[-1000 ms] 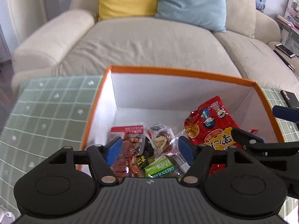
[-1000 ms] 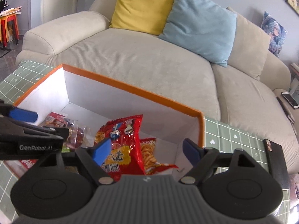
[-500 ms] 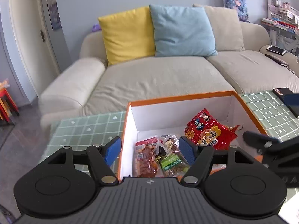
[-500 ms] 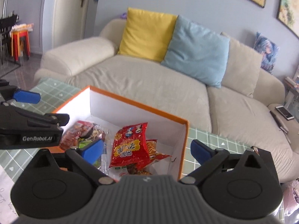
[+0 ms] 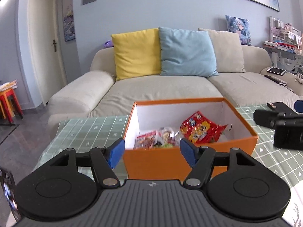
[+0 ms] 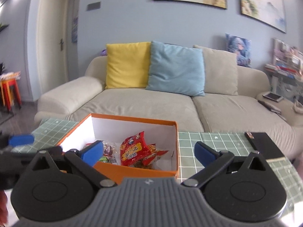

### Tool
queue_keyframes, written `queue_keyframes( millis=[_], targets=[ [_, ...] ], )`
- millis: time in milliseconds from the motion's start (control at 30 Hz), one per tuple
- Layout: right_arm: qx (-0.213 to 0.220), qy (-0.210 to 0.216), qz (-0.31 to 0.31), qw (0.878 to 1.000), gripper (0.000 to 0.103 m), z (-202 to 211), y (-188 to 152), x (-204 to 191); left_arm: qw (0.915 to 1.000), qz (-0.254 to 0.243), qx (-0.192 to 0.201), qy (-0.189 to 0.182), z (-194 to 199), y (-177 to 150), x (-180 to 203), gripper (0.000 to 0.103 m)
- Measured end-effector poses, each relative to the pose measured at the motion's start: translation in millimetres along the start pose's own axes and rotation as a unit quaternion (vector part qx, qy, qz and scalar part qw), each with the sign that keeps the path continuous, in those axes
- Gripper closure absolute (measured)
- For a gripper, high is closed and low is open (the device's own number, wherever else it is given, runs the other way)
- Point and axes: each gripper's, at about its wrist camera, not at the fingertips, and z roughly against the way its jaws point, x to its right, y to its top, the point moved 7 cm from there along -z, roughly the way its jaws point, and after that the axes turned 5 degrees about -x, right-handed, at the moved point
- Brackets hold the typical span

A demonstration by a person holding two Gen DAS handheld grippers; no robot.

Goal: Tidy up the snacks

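Left gripper [image 5: 152, 152] hangs in front of the orange cardboard box [image 5: 189, 162], jaws spread and empty. The snacks lie inside the box on the green grid-patterned bench [image 5: 85, 132]: small clear and printed packets [image 5: 157, 139] at left, a glossy red crinkled chip bag [image 5: 200, 129] at right. Right gripper [image 6: 149, 152], jaws likewise spread, holds nothing. Reaching in low, a finger could likely snag the thin rim and shove the light box.

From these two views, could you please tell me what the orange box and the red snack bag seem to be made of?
Orange box: probably cardboard with a matte finish, judging by its thin, stiff, straight walls, orange outside and plain white inside. Red snack bag: likely thin plastic film, glossy and printed, since it crinkles and catches the light.
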Motion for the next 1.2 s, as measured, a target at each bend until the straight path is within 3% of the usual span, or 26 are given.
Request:
queue_keyframes(
  millis=[167, 400, 800, 1200],
  targets=[
    [-0.009, 0.002, -0.036, 0.999, 0.004, -4.2, -22.5, 1.9, 0.9998, 0.018, -0.010, 0.006, -3.8, -19.0, -4.7, 0.026],
    [-0.045, 0.006, -0.026, 0.999, 0.004, -19.1, -41.0, -7.1, 0.9994, 0.017, -0.020, 0.021, -9.4, -23.8, -10.0, 0.020],
    [-0.122, -0.010, -0.002, 0.993, 0.004, -38.1, -55.4, -13.4, 0.9930, 0.006, -0.116, 0.022, -30.1, -43.3, -8.0, 0.020],
    [-0.130, -0.013, 0.004, 0.991, 0.004, -36.3, -57.8, -14.4, 0.9928, -0.008, -0.116, 0.028, -26.3, -43.9, -6.1, 0.020]
  ],
)
